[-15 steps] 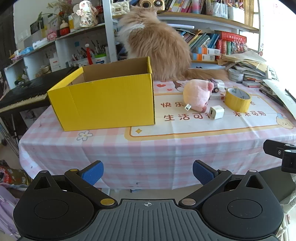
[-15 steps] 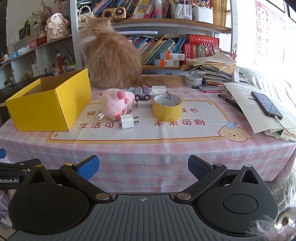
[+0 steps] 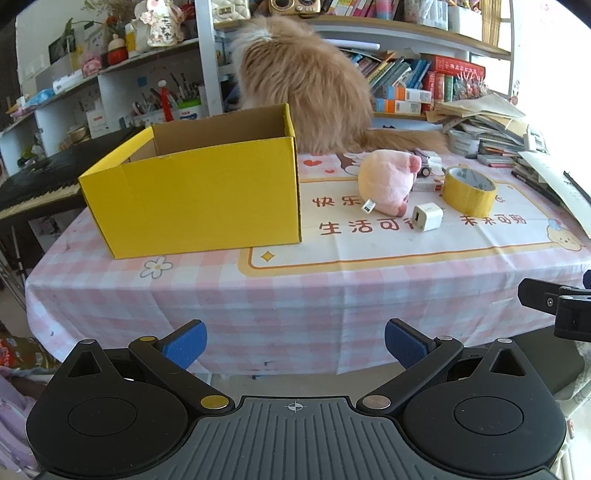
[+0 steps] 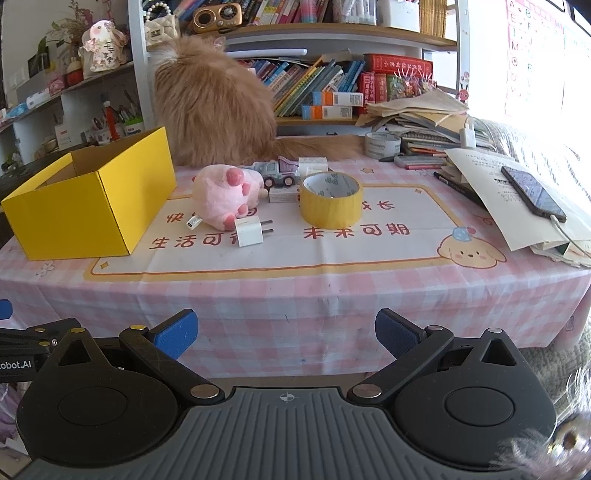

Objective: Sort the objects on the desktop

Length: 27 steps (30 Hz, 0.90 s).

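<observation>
Honestly, my left gripper [image 3: 293,343] and right gripper [image 4: 286,334] hang spread, empty; that cat [image 4: 214,107] could turn and scatter the plush pig [image 4: 225,195].

Strong daylight floods in from the right, blowing out the upper right corner of both views to near white and washing the papers [image 4: 491,177] there. The counter [image 3: 332,288] is evenly bright with soft, short shadows. Fisheye bending curves the shelves [image 4: 332,33] toward dark vignetted corners, and a furry blur smears the right view's lower right corner.
</observation>
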{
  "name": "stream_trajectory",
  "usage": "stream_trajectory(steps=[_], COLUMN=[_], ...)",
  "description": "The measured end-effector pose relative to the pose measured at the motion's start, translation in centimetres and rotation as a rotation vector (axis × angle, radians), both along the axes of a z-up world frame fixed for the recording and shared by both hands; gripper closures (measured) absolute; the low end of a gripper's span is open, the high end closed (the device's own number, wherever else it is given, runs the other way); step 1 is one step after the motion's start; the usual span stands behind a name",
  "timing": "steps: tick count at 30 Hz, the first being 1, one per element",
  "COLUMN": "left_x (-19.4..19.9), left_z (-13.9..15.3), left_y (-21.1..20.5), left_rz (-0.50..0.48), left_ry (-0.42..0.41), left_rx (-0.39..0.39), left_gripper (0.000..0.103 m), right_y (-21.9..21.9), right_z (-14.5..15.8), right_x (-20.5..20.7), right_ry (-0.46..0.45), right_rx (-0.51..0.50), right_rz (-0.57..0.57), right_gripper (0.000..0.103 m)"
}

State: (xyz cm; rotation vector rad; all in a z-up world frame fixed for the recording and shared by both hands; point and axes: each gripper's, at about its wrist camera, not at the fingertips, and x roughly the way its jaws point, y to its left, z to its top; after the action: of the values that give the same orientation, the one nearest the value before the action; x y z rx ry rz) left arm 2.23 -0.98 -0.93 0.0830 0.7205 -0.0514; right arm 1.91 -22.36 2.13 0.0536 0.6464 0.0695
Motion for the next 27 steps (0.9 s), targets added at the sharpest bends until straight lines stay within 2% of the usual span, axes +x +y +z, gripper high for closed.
stream_trajectory(steps=[18, 27], left_x=[0.55, 0.45], left_z=[0.00, 0.06], left_y=[-0.47, -0.54], left_rz=[-0.051, -0.066], left_ry=[-0.003, 0.003], left_rx=[-0.001, 0.014], left_gripper=[0.000, 0.000], right_y=[-0.11, 0.32], right_z=[0.41, 0.47], right_x=[-0.22, -0.28], right_ry=[-0.025, -0.030], right_rx=[0.024, -0.001], right_rz=[0.021, 0.033], right_gripper=[0.000, 0.000])
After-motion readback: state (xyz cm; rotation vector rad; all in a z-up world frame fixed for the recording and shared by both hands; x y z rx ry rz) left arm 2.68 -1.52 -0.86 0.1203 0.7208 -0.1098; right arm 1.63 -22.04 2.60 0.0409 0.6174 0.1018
